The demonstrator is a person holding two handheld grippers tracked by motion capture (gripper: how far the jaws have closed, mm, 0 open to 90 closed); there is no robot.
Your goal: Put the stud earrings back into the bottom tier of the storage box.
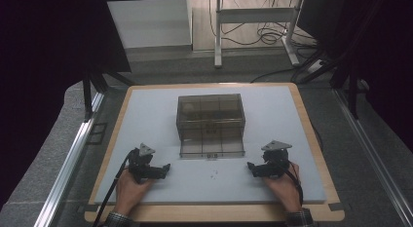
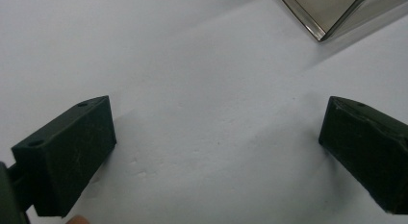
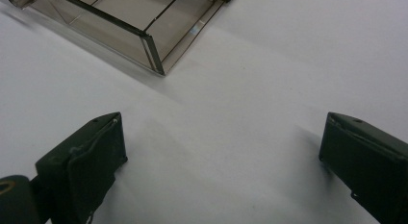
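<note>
High view shows the left hand-held gripper (image 1: 164, 168) and right hand-held gripper (image 1: 251, 167) resting on the table (image 1: 146, 110), jaws apart, empty. Approach the smoky clear compartment box (image 1: 210, 123) slowly from both sides.

This looks like a lab or a test room: a white board (image 1: 292, 139) with wooden edges serves as the bench, dark curtains (image 1: 44, 66) hang at both sides, and loose cables (image 1: 265, 34) lie under a metal desk frame (image 1: 219, 37) behind
</note>
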